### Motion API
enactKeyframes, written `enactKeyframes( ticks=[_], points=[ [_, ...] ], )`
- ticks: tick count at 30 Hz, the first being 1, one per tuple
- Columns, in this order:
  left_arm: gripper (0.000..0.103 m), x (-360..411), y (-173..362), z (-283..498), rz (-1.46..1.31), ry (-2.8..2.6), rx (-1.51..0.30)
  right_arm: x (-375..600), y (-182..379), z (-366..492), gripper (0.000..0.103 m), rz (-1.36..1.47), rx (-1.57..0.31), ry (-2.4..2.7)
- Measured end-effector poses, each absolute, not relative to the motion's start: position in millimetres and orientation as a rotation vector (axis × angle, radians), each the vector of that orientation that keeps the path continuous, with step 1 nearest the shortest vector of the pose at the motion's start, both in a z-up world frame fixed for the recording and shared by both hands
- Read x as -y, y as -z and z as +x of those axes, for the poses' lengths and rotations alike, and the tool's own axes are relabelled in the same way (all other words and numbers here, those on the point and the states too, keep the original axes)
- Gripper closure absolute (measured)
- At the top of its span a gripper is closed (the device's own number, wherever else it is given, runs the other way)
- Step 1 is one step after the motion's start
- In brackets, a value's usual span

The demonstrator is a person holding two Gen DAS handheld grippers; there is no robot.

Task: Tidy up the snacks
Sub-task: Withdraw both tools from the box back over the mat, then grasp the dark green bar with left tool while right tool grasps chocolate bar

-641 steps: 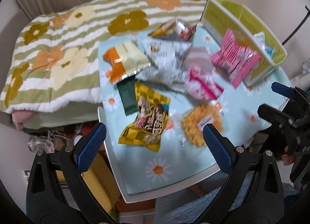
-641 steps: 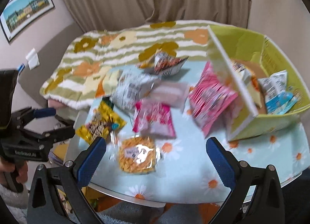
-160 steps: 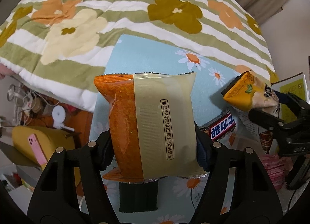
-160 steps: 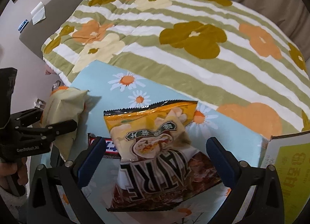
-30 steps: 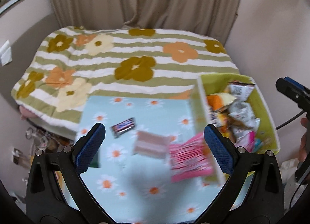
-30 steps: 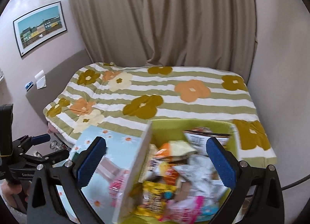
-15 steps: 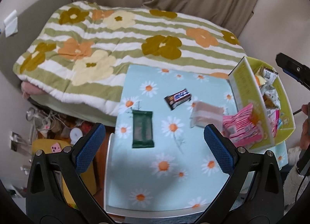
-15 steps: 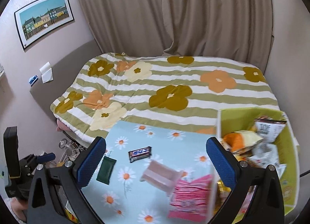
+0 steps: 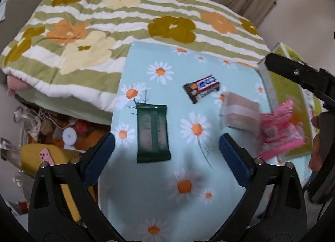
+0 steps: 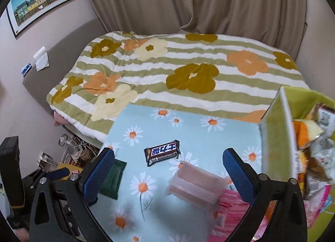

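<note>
On the daisy-print table (image 9: 188, 179) lie a dark green packet (image 9: 152, 133), a brown chocolate bar (image 9: 202, 88), a pale pink wafer pack (image 9: 239, 113) and a bright pink pack (image 9: 280, 133) leaning on the yellow-green box (image 9: 286, 99). My left gripper (image 9: 167, 158) is open and empty, hovering over the green packet. My right gripper (image 10: 168, 175) is open and empty above the chocolate bar (image 10: 162, 152) and wafer pack (image 10: 195, 185). The box (image 10: 276, 133) holds several snack bags (image 10: 309, 137).
A bed with a green-striped flowered duvet (image 10: 167, 70) borders the table's far side. Clutter and a yellow object (image 9: 46, 154) sit on the floor left of the table. Curtains (image 10: 188, 1) hang behind the bed.
Both grippers have dropped closer to the table and swung left, away from the box. The left one now sits over the green packet. Nothing is held.
</note>
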State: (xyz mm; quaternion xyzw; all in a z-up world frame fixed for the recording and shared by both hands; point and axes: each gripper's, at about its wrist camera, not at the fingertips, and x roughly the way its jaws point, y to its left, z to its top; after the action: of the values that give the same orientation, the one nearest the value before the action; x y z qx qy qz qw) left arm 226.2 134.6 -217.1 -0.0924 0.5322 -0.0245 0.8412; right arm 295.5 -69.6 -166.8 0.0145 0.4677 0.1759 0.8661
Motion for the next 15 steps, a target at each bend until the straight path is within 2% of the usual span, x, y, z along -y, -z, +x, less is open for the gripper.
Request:
enactKeyframes(
  ticks=[5,11,15],
  points=[
    [0.010,-125.4,249.4,231.8,-0.171,0.017,-1.106,61.8,212.9,306.9,0.000,0.034,-1.021,-0.387],
    [0.010,-118.7,277.7,238.4,-0.138,-0.022,-1.121,50.1,237.6,311.0,0.000,-0.033,-1.037,-0.423],
    [0.028,-119.1,291.2,243.9,-0.141,-0.032,-1.150,44.4,249.5,315.9,0.000,-0.059,-1.052,-0.445]
  ],
)
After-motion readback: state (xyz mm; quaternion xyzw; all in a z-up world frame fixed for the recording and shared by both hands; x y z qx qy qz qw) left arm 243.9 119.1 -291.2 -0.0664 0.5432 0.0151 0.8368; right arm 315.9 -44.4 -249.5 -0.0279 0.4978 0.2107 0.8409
